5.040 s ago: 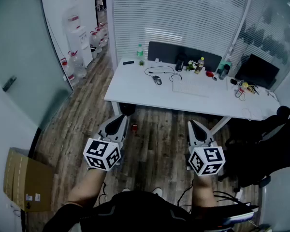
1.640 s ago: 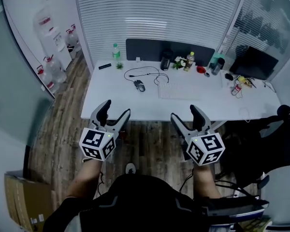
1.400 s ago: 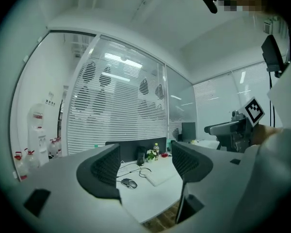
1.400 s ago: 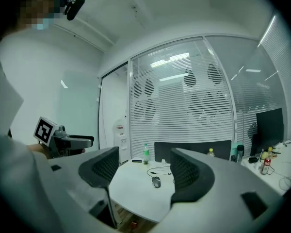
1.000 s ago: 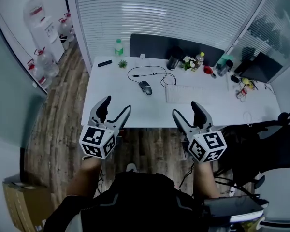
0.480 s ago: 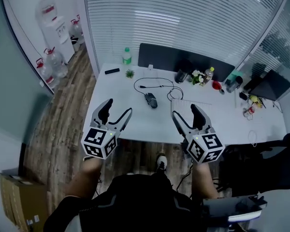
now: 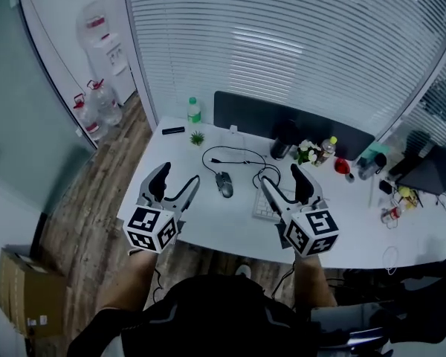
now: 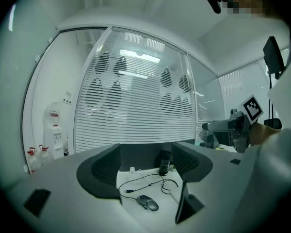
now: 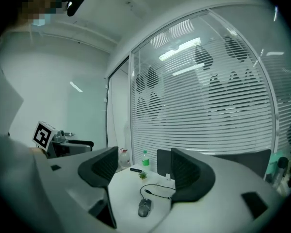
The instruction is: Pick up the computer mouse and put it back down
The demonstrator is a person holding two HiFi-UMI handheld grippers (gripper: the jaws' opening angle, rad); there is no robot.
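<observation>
The mouse [image 7: 224,184] lies untouched on the left half of the table [image 7: 201,225], so we have not yet lifted it or put it back, and our left gripper [image 7: 178,175] and right gripper [image 7: 280,175] hang wide open and empty over the front edge, the right one hiding part of the keyboard [image 7: 259,210].

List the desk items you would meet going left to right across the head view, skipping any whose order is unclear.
Black flat device → small potted plant → computer mouse → dark cup → flowers → red object.
</observation>
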